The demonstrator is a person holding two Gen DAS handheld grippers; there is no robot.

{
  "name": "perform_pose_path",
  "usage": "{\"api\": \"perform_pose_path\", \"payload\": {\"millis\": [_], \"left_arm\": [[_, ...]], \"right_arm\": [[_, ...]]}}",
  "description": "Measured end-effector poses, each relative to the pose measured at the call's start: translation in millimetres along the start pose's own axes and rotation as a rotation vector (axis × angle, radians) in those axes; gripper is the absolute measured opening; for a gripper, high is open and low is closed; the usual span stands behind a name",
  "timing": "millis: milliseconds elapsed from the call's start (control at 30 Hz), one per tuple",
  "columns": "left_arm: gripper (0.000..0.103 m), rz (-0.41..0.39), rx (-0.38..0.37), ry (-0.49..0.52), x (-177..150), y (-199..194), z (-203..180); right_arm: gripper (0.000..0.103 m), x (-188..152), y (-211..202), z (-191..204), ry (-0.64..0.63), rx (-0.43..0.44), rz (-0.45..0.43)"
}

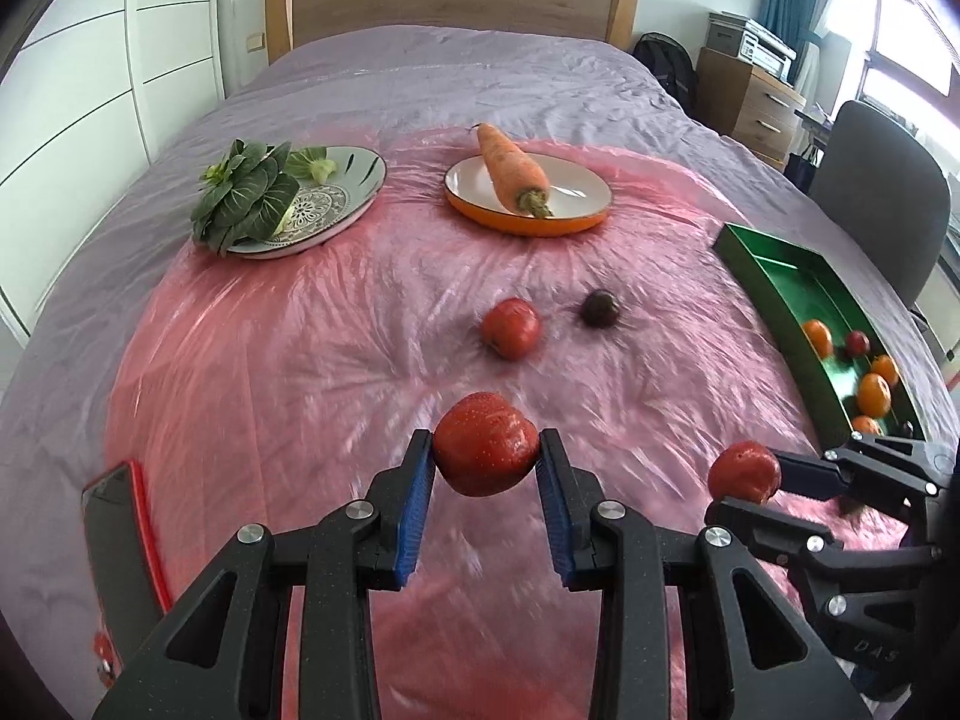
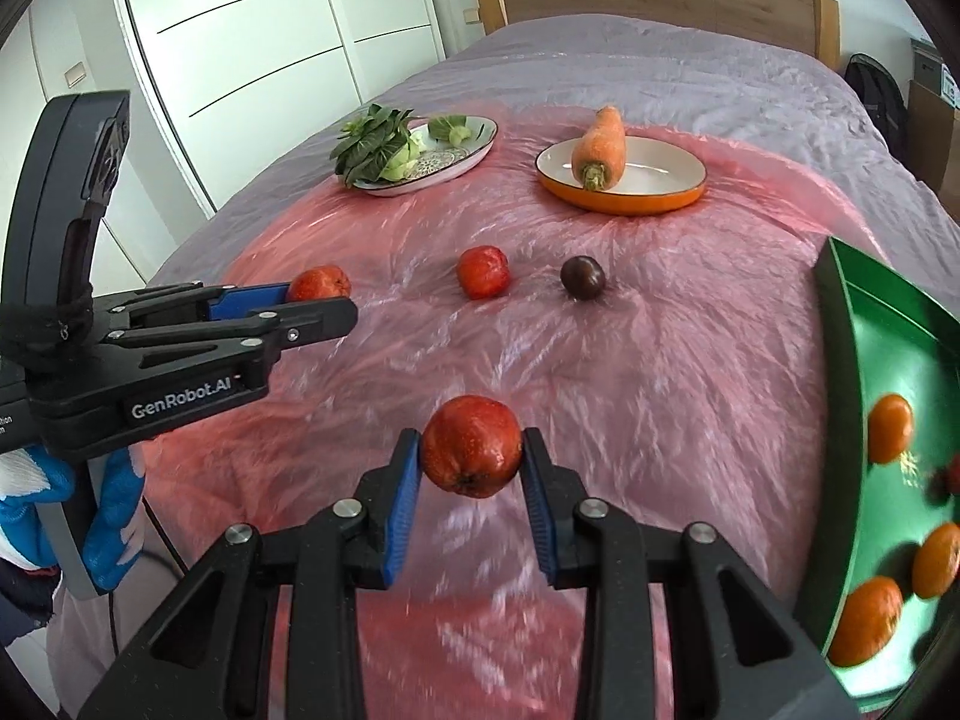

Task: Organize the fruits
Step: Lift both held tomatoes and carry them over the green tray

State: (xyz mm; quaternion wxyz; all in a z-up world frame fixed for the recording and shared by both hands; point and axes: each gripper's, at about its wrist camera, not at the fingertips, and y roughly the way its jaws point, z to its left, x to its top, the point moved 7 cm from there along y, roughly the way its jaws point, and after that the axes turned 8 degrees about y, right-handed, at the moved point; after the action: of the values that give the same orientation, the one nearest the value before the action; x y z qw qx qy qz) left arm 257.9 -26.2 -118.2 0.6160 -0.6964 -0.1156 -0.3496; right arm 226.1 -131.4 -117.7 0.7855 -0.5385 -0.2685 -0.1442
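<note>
**Two red fruits aloft, tray off to the right**

Left tongs (image 1: pixel 486 450) – closed on a red fruit (image 1: pixel 485 443), pinched at its sides, clear of the bed. Right tongs (image 2: pixel 470 455) – likewise clamped on a second red fruit (image 2: pixel 471 453). Risk: round, glossy skins may slip from the narrow pads mid-carry and roll. Farther off, loose apple (image 2: pixel 483 272) and dark plum (image 2: pixel 582 278); green tray (image 2: pixel 840 324) holds oranges.
</note>
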Motion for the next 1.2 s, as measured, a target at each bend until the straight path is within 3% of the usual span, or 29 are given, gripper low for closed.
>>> {"api": "perform_pose_path", "payload": {"millis": [567, 867, 1200], "left_arm": [[0.030, 0.014, -0.059, 0.061, -12, -32, -75], [0.030, 0.003, -0.127, 0.131, 7, -32, -138], [0.030, -0.005, -0.191, 0.208, 30, -25, -204]], "right_arm": [[0.037, -40, -67, -40, 0.010, -0.055, -0.018], [0.037, -57, -105, -95, 0.079, -0.124, -0.049], [0.037, -67, -147, -184, 0.208, -0.233, -0.103]]}}
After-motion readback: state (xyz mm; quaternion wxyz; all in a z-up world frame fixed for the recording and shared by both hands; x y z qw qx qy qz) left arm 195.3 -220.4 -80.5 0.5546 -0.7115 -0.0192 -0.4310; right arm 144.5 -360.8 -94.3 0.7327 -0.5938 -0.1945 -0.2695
